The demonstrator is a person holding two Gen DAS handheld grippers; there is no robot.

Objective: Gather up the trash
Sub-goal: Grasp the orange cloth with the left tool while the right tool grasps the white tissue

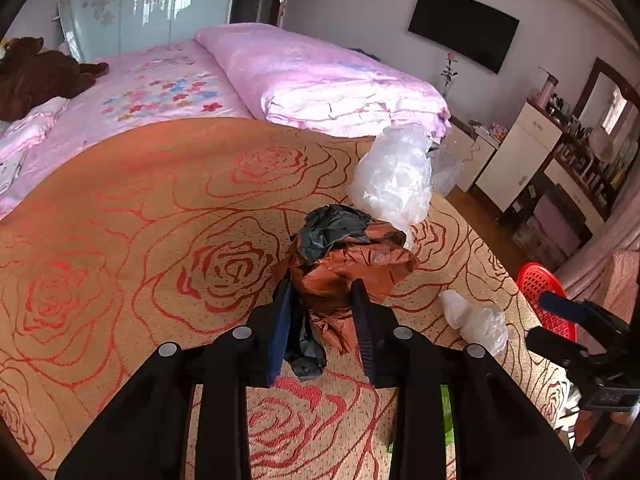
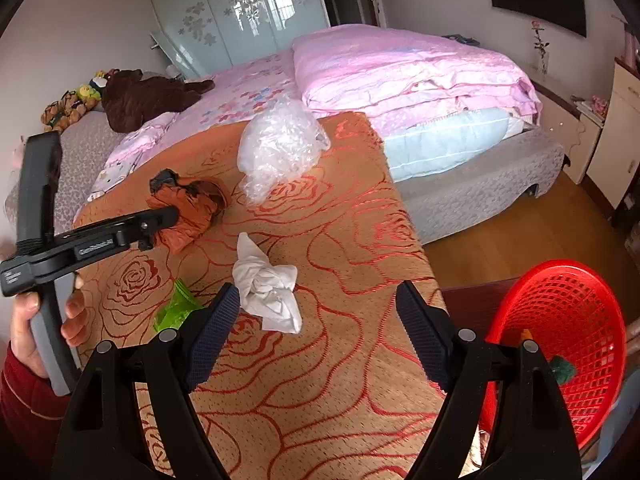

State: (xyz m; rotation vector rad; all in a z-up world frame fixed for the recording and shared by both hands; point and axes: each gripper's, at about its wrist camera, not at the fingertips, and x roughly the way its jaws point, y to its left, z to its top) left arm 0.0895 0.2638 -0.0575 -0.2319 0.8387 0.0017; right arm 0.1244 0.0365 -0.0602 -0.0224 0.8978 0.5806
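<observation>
A crumpled brown and black plastic bag (image 1: 352,264) lies on the orange rose-patterned cover (image 1: 160,200). My left gripper (image 1: 322,280) is shut on it, a pad pressing each side; from the right wrist view its tip (image 2: 168,214) is buried in the same bag (image 2: 188,208). My right gripper (image 2: 316,296) is open and holds nothing. A crumpled white paper (image 2: 268,288) lies just ahead of its left finger (image 2: 218,320). A clear plastic bag (image 2: 280,144) sits farther back, and a green wrapper (image 2: 176,308) lies to the left. A red mesh basket (image 2: 580,380) stands at the right.
A folded pink quilt (image 2: 400,68) lies on the bed behind the cover, and a brown plush bear (image 2: 140,96) sits at the far left. The cover's right edge drops to a wooden floor (image 2: 520,232). A hand in a red sleeve (image 2: 24,320) holds the left gripper's handle.
</observation>
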